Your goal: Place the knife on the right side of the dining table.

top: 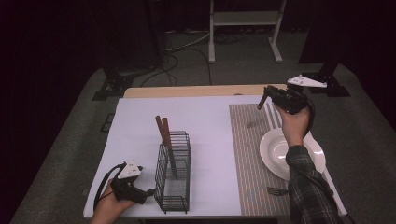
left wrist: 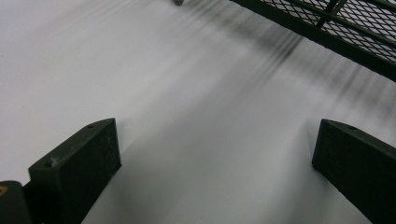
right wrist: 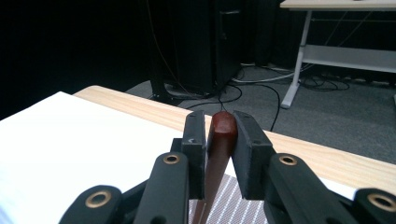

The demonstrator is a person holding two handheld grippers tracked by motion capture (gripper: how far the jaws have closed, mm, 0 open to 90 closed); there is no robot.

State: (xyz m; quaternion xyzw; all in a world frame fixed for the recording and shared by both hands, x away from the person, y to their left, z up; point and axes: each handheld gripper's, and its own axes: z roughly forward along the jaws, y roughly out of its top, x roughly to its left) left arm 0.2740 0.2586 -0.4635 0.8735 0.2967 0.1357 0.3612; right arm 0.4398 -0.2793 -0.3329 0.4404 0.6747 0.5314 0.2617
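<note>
right tool [right wrist: 219, 154] is clamped on a brown wooden handle [right wrist: 222, 135], raised over the striped placemat [top: 250, 154] at 1 o'clock on the tabletop [top: 135, 126]. left tool [left wrist: 215, 163] is spread wide, nothing between, at 7 o'clock just beside the black wire caddy [top: 175, 186]. two brown-handled utensils [top: 163, 130] are stood in the caddy.

Black wire-mesh metal rack [top: 173, 170], glossy white plate [top: 275, 151], ribbed woven mat [top: 250, 140], matt white sheet [top: 205, 116] over pale wood counter [top: 187, 91], smooth reddish wooden handle [right wrist: 222, 128] between matt black plastic jaws, metal fork [top: 276, 190].
</note>
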